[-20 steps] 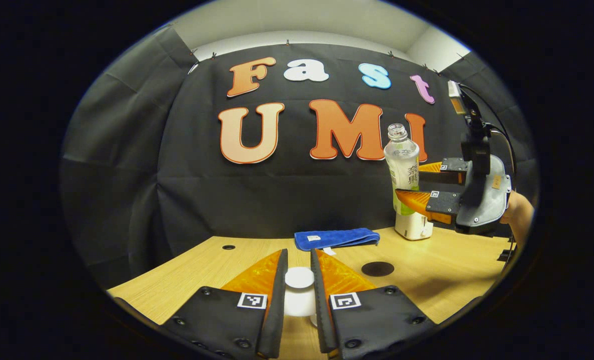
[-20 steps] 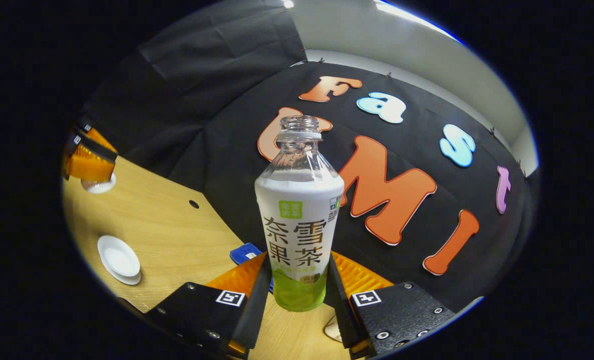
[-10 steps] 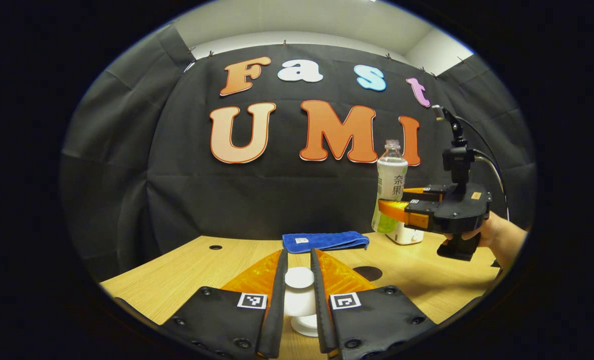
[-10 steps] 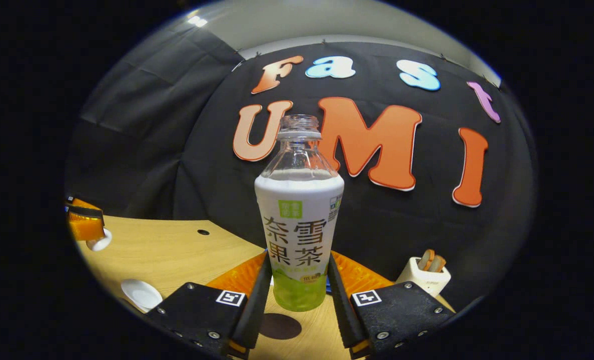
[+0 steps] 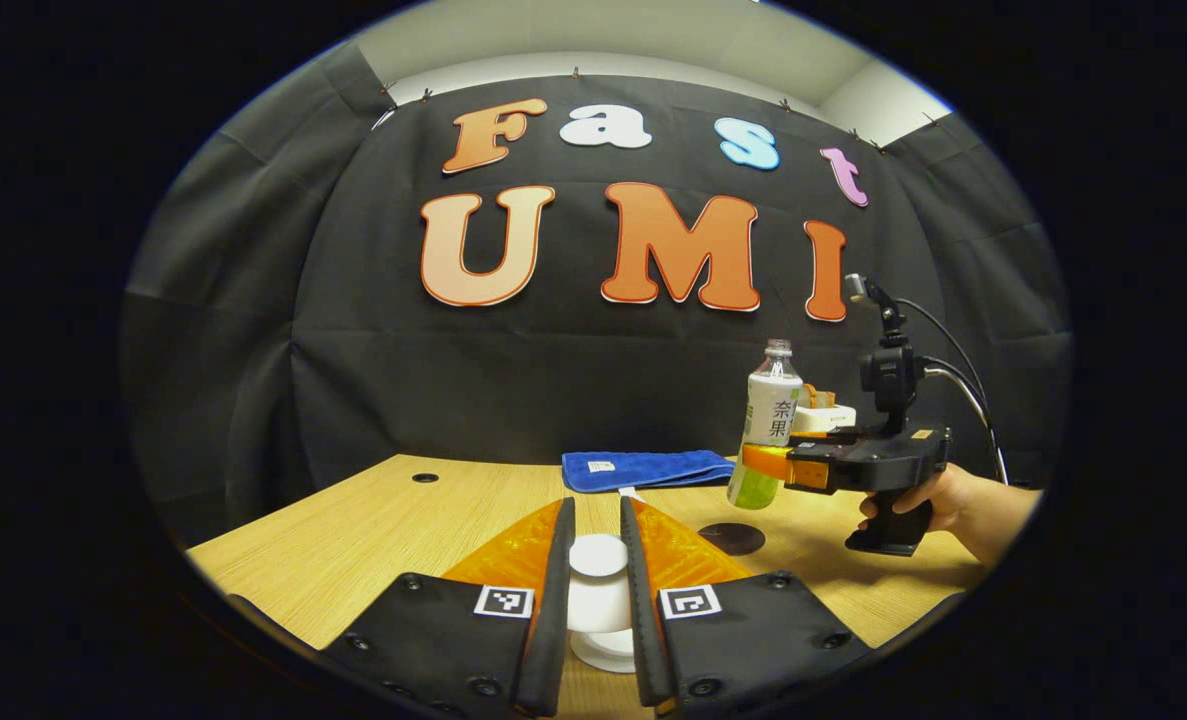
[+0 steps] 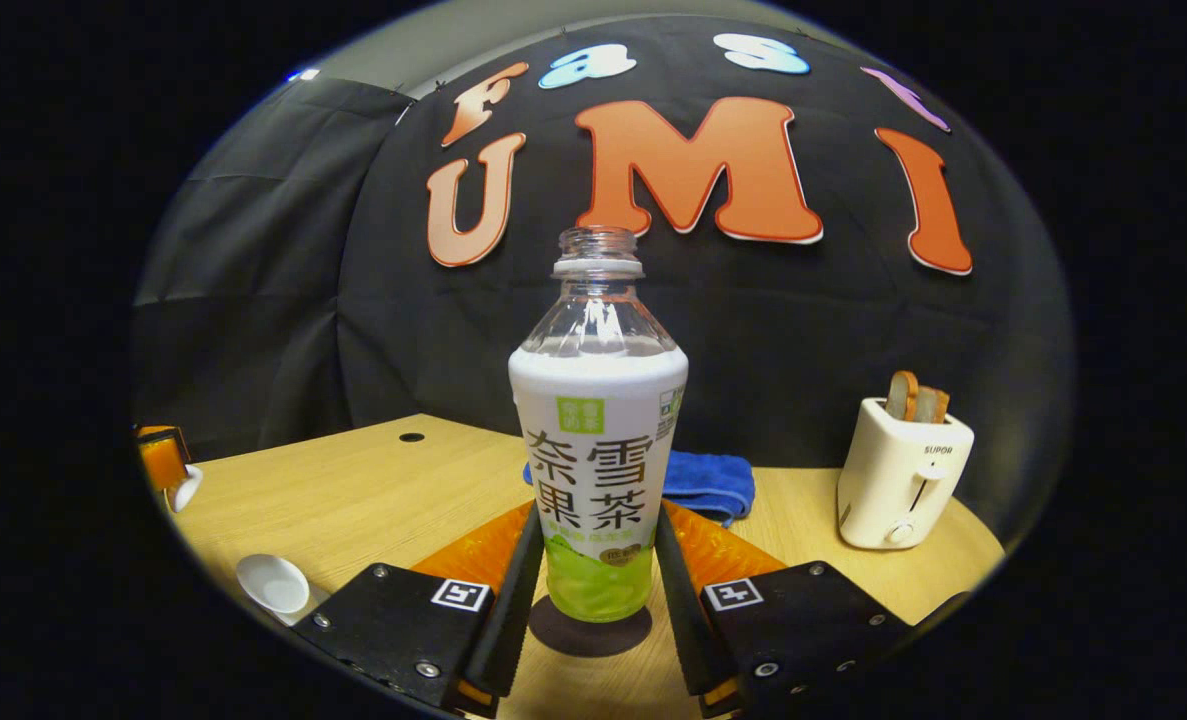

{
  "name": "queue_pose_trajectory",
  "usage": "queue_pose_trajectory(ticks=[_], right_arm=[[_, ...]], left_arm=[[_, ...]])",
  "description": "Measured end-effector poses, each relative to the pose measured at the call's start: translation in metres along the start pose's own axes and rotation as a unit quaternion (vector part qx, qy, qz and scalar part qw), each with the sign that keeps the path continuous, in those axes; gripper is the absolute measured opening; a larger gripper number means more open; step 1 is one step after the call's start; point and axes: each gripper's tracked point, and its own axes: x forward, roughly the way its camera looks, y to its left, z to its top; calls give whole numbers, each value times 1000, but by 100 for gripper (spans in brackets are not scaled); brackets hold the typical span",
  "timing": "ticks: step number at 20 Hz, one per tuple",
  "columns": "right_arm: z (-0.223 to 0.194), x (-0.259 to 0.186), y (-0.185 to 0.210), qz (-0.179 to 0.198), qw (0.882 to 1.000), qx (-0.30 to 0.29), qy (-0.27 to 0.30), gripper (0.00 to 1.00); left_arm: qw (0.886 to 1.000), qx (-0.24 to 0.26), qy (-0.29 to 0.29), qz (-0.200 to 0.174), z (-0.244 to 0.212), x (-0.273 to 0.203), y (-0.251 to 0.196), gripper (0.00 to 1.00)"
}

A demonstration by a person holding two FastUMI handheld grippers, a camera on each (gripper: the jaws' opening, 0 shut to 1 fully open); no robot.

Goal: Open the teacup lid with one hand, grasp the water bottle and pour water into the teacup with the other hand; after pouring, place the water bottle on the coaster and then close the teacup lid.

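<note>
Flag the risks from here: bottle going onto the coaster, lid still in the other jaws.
1. The water bottle has no cap and hangs just above the coaster; a tilted or off-centre set-down could spill or tip it.
2. The right gripper holds it low on the body, so it may wobble on release.
3. The left gripper holds the lid; a slip drops it.

The clear plastic water bottle (image 6: 598,470), centre frame in the right gripper view, wears a white-and-green wrap with large dark characters and a small green square. The white toaster (image 6: 898,470), at right, has "SUPOR" printed on its front. Square black-and-white coded markers (image 6: 459,595) sit on the right gripper (image 6: 595,515) and the left gripper (image 5: 595,505).
</note>
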Motion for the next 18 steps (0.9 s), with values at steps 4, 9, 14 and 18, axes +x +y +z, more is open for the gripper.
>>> queue_pose_trajectory(ticks=[4,9,14,18], right_arm=[[-29,14,1,6,1000,3,31,64],[-48,23,0,5,999,7,51,64],[-50,23,1,7,999,8,46,61],[-52,20,-1,-4,999,-1,50,68]], left_arm=[[1000,0,9,2,-7,4,0,32],[1000,-6,24,4,-15,8,2,32],[999,-3,37,0,-24,12,-6,32],[999,-2,42,-3,-27,17,-12,32]])
